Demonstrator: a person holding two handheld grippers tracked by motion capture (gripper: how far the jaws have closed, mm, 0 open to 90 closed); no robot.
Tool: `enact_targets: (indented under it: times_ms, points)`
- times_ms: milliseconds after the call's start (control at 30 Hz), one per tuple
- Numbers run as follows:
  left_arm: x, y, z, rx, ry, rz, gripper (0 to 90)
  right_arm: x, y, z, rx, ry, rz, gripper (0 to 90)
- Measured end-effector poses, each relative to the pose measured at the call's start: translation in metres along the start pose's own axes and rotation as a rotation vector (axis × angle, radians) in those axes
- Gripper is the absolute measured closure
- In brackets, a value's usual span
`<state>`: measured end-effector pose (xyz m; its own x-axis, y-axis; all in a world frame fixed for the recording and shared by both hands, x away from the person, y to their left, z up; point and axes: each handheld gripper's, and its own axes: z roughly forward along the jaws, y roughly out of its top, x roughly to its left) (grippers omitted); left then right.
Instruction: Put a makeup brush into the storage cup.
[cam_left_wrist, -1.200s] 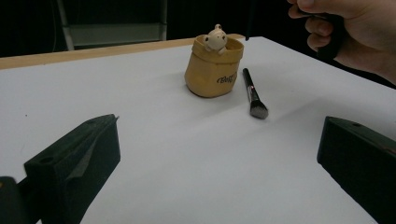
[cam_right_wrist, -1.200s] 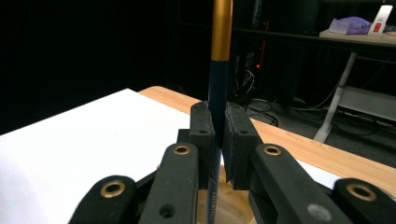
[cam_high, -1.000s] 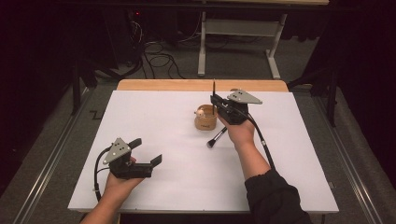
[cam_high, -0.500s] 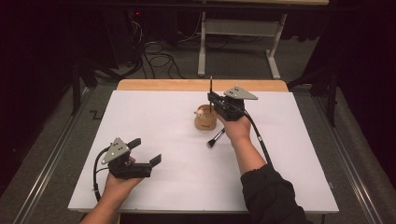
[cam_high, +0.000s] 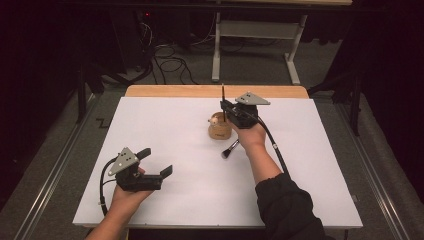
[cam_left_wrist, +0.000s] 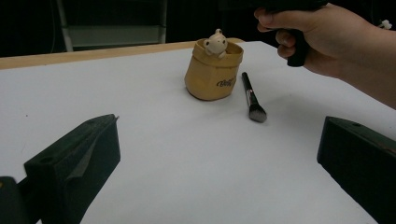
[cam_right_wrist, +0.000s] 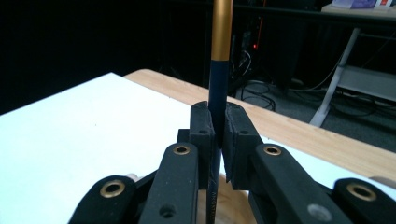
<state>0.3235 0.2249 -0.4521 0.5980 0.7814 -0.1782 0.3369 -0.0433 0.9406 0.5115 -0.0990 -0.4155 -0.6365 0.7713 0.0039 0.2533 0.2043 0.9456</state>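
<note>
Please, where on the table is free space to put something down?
The white table is bare between the left gripper and the tan cup, also along its right side. It is crowded around the cup: makeup brush and right gripper.

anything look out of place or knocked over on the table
Nothing spilled or toppled. The tan holder stands upright. One makeup brush lies flat on the white table beside it rather than inside; the right claw holds a slim brush handle upright.

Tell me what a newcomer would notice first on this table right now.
Probably the right gripper, shut on an upright dark pencil with a gold upper part just above the tan pot at the table's middle. A black makeup brush lies right beside the pot, while the left gripper sits open near the front left.
</note>
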Motion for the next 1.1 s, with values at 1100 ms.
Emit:
enact_targets:
  times_ms: [1100]
  points:
    - [0.0, 0.0, -0.001, 0.002, -0.003, -0.002, 0.2, -0.003, -0.017, 0.013, 0.114, -0.027, -0.029, 84.2]
